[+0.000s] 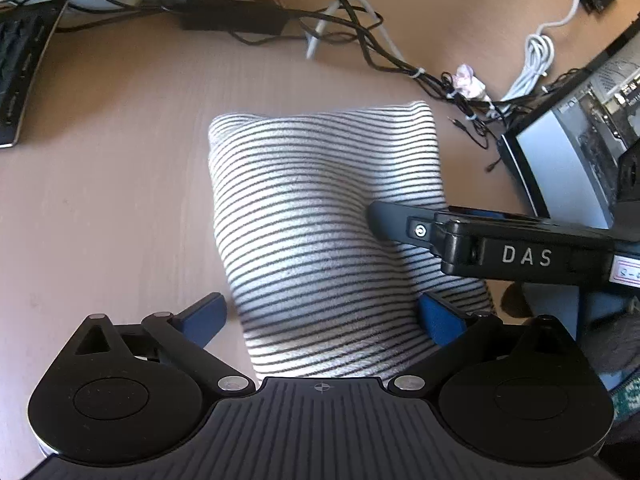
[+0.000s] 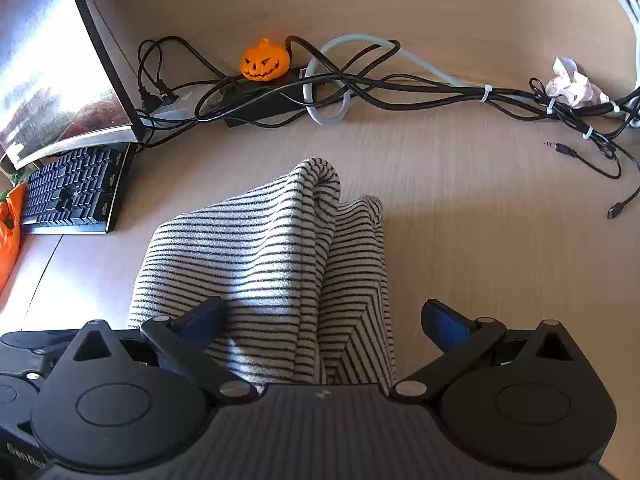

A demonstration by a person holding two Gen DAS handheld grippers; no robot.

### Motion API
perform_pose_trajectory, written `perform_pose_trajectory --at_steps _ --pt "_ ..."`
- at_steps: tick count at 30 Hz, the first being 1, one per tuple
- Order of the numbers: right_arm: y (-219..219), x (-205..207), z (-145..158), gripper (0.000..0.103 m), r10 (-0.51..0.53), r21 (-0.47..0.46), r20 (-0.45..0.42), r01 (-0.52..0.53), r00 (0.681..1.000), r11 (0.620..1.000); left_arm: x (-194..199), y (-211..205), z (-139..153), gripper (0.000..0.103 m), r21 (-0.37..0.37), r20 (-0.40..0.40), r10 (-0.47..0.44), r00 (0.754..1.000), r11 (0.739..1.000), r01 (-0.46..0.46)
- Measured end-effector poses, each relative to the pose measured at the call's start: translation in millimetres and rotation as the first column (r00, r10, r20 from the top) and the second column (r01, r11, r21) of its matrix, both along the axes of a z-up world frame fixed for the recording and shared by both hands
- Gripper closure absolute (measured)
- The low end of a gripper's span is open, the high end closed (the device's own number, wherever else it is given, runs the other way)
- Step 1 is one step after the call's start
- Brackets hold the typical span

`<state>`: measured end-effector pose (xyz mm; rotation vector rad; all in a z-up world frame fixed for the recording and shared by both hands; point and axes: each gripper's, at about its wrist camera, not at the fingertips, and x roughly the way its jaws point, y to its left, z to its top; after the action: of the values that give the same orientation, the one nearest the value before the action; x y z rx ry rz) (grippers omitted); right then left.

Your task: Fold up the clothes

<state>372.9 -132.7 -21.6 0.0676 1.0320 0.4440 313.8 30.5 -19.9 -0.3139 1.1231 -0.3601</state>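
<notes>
A white garment with thin black stripes (image 1: 320,216) lies folded into a narrow block on the wooden desk (image 1: 120,200). My left gripper (image 1: 322,316) is open, its blue fingers on either side of the block's near end. My right gripper reaches in from the right in the left wrist view, one finger (image 1: 400,220) resting on top of the cloth. In the right wrist view the garment (image 2: 260,264) is bunched with a raised fold, and my right gripper (image 2: 324,320) is open above its near end.
A keyboard (image 2: 72,192) and a monitor (image 2: 52,72) stand at the left. An orange pumpkin figure (image 2: 265,60) sits among tangled cables (image 2: 400,88) at the back. A crumpled tissue (image 2: 572,84) and a second screen (image 1: 580,152) are at the right.
</notes>
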Motion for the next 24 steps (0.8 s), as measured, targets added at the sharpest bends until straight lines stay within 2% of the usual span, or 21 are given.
perform_pose_trajectory --at_steps 2,5,9,12,15,18,24 --pt "-2 3 -1 0.0 0.002 0.009 -0.003 -0.002 1.0 1.0 -1 -1 0 0.0 -0.013 -0.004 -0.014 1.0 1.0 0.014" --pt "-9 -5 13 0.0 0.0 -0.022 0.081 0.001 0.997 1.0 -3 -1 4 0.0 -0.02 0.008 -0.02 1.0 1.0 0.02" --pt "-21 -22 31 0.0 0.048 -0.191 0.251 0.001 0.967 0.982 1 2 2 0.0 -0.058 -0.011 -0.013 1.0 0.998 0.012" --pt "-26 -27 25 0.0 0.099 -0.247 0.232 -0.039 0.968 0.968 9 2 -2 0.0 -0.096 -0.048 -0.007 0.999 0.995 0.003" --pt "-25 -33 8 0.0 0.131 -0.318 0.22 -0.056 0.967 0.946 12 -1 -2 0.0 -0.086 -0.049 -0.022 0.999 0.996 0.018" --pt "-31 -34 4 0.0 0.101 -0.273 0.225 -0.037 0.969 0.961 10 -2 -2 0.0 -0.083 -0.031 -0.01 0.999 0.997 0.007" --pt "-26 -36 5 0.0 0.112 -0.284 0.251 -0.038 0.962 0.958 10 -6 -2 0.0 -0.056 -0.019 -0.01 1.0 0.998 0.009"
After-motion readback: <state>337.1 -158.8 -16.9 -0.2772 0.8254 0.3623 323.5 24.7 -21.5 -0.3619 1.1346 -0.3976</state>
